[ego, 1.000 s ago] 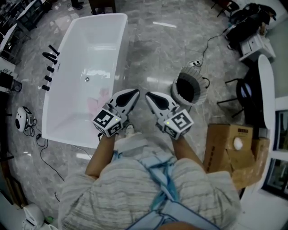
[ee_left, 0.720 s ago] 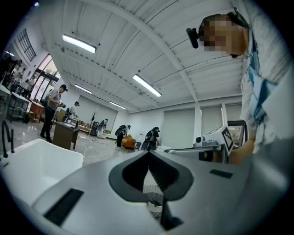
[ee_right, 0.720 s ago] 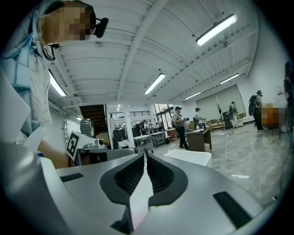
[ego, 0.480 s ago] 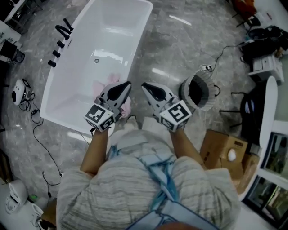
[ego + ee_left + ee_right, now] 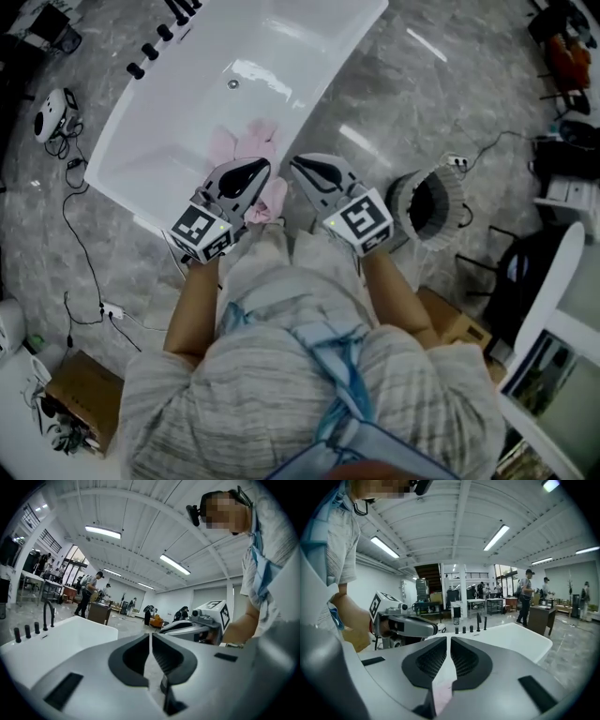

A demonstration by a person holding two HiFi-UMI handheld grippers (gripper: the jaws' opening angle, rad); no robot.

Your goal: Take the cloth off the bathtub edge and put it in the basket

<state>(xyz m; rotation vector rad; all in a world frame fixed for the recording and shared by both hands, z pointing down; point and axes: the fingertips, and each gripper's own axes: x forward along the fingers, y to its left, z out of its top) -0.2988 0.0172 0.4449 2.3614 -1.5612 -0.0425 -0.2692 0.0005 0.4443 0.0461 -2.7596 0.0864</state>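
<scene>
A pink cloth [image 5: 246,148] lies crumpled over the near rim of the white bathtub [image 5: 178,141], with a flap hanging down the outside. My left gripper [image 5: 261,165] is shut and empty, its tip over the cloth's right part. Just to its right, my right gripper [image 5: 298,163] is also shut, beside the cloth. In the left gripper view the left gripper [image 5: 150,634] has its jaws together, with the tub at left. Pink shows through the gap under the right gripper [image 5: 448,638]. The round basket [image 5: 457,202], dark inside, stands on the floor at right.
Black tap fittings [image 5: 155,47] line the tub's far left rim. Cables [image 5: 80,234] run over the grey marble floor at left, near a cardboard box [image 5: 80,389]. Another box [image 5: 450,323] sits right of me, and a power strip [image 5: 457,161] lies behind the basket. People stand far off.
The tub's near end and the pink cloth have come up close under both grippers, which now reach over the rim. The basket has shifted to the right. Both jaws stayed together.
</scene>
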